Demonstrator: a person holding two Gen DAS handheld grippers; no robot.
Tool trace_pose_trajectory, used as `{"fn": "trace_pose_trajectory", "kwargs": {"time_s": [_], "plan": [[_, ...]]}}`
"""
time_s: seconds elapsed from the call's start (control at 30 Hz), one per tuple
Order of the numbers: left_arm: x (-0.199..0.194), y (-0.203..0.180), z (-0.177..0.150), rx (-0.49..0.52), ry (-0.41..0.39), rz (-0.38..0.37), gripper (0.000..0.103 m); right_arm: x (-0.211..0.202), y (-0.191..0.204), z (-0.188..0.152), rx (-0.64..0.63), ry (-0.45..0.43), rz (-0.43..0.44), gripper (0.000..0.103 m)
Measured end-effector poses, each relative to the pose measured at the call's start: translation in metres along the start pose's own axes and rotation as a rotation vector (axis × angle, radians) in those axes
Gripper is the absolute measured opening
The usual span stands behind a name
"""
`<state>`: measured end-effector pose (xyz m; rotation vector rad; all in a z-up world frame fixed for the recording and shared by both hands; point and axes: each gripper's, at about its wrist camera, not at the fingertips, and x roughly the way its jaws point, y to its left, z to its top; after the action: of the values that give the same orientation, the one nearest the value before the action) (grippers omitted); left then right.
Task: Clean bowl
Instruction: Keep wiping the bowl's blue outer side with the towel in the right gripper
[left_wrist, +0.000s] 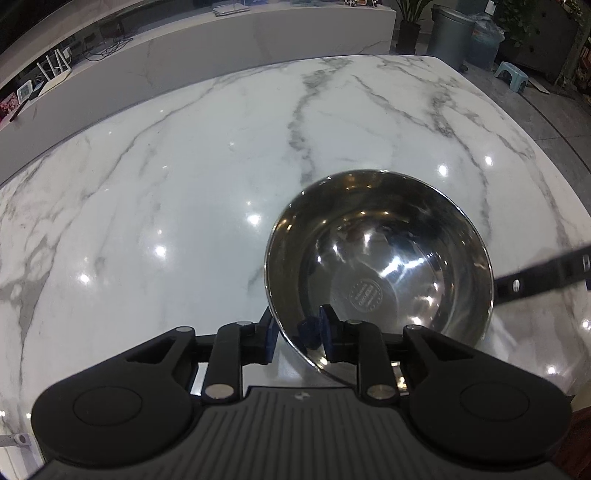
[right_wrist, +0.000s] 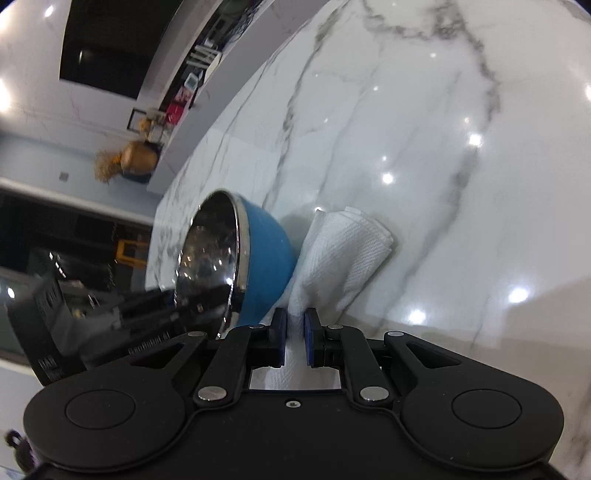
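Observation:
The bowl (left_wrist: 376, 236), steel inside and blue outside (right_wrist: 266, 254), stands on the marble table to the right of centre. My left gripper (left_wrist: 299, 334) straddles its near rim, one blue pad outside the wall and one inside. The inner pad shows a sliver of space to its own reflection, so the jaws look slightly open around the rim. My right gripper (right_wrist: 294, 325) is shut on a folded white paper towel (right_wrist: 347, 251) that lies on the table beside the bowl's blue wall. One of its black fingers (left_wrist: 543, 275) reaches in from the right in the left wrist view.
The glossy marble table (left_wrist: 166, 184) spreads wide to the left of and beyond the bowl. A long white counter (left_wrist: 221, 44) runs behind it. Bins (left_wrist: 452, 37), a plant and a small blue stool (left_wrist: 511, 72) stand past the far right corner.

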<state>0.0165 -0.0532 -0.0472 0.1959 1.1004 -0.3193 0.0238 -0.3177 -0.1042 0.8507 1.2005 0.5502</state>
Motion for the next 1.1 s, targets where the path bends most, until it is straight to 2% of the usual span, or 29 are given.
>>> {"fn": "trace_pose_trajectory", "kwargs": {"time_s": [0.23,0.47,0.87,1.1], "plan": [[0.001,0.0,0.001,-0.009,0.002,-0.001,0.022,-0.014,-0.021,0.012,0.118,-0.065,0.102,0.01],[0.001,0.0,0.002,-0.017,0.006,-0.002,0.022,-0.025,-0.019,0.013,0.13,-0.115,0.1,0.011],[0.002,0.0,0.002,-0.02,0.008,0.003,0.022,-0.016,-0.021,0.011,0.126,-0.065,0.074,0.011],[0.003,0.003,0.003,-0.039,0.013,-0.006,0.023,0.001,-0.019,0.002,0.1,0.018,0.034,0.01]]}}
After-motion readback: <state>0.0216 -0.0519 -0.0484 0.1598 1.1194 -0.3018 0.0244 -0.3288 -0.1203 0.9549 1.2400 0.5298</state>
